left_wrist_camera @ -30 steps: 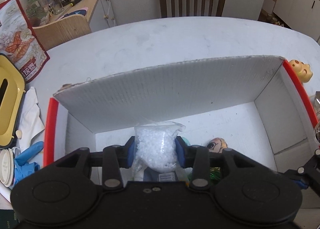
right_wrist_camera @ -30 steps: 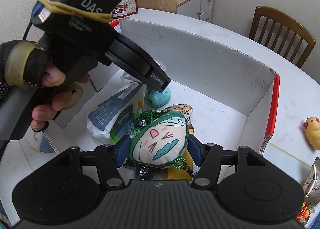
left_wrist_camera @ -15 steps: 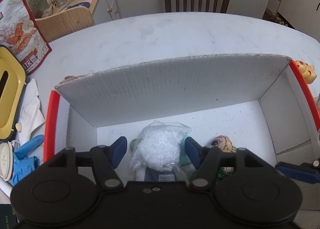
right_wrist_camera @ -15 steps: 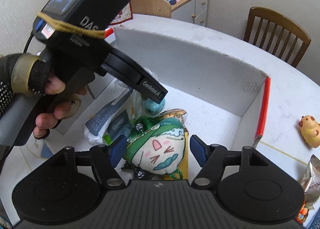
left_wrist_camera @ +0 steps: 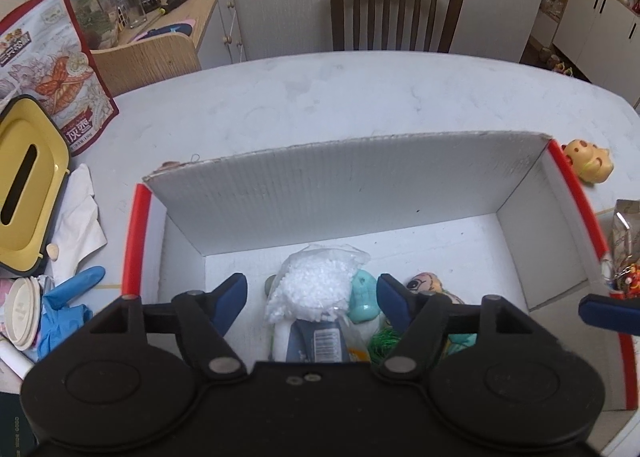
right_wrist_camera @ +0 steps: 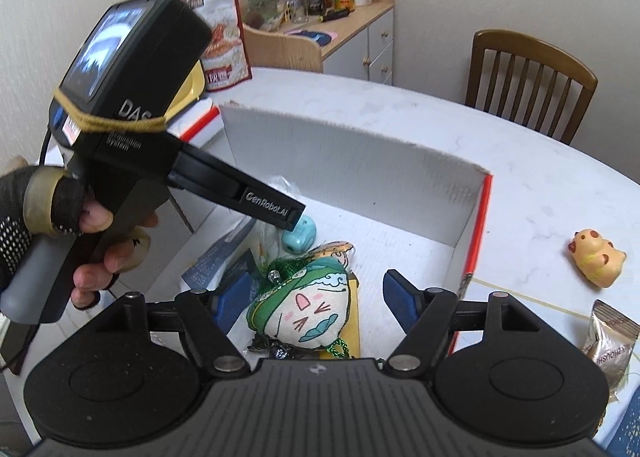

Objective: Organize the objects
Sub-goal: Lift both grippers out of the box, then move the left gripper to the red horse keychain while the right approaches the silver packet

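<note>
A home dining room: wooden chair at a white table, cluttered sideboard, white cabinets.

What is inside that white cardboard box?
The box holds a bag of white pellets, a teal toy, a green-hooded cloth doll, a printed packet and green tinsel. Anything beneath that pile is covered.

A round white table carries an open white cardboard box with red edges. To its left lie a yellow tissue holder, a crumpled tissue, blue gloves and a printed pouch (standing upright); to its right, a small yellow toy and a brown snack packet.
</note>
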A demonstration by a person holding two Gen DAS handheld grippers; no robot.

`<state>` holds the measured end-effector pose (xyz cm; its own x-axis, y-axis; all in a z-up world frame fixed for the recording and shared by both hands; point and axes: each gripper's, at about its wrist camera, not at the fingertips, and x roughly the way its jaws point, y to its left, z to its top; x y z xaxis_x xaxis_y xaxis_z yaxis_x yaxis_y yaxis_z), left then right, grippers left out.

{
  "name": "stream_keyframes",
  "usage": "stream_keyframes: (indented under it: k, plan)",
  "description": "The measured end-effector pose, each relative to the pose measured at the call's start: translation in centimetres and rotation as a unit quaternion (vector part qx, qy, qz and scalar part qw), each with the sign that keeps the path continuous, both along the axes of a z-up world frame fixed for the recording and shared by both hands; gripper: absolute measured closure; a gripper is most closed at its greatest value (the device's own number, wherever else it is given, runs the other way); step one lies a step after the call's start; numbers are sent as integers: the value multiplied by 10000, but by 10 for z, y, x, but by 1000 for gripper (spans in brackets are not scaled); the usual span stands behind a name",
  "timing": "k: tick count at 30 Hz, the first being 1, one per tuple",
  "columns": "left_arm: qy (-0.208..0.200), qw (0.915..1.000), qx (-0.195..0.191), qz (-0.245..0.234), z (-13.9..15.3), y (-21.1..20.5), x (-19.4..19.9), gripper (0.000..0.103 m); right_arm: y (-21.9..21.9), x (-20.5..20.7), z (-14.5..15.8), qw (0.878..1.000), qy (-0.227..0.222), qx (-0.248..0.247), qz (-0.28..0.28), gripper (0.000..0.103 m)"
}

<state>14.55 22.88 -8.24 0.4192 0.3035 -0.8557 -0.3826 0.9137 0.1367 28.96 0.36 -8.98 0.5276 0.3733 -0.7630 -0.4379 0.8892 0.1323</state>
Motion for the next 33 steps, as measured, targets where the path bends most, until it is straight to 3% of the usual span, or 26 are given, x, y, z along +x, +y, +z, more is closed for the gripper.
stream_keyframes:
  k: [33]
  plan:
    - [-1086,9935,113,-311,71,-59,-67,11,-69,-79,79,9924,-823,652,-643,26]
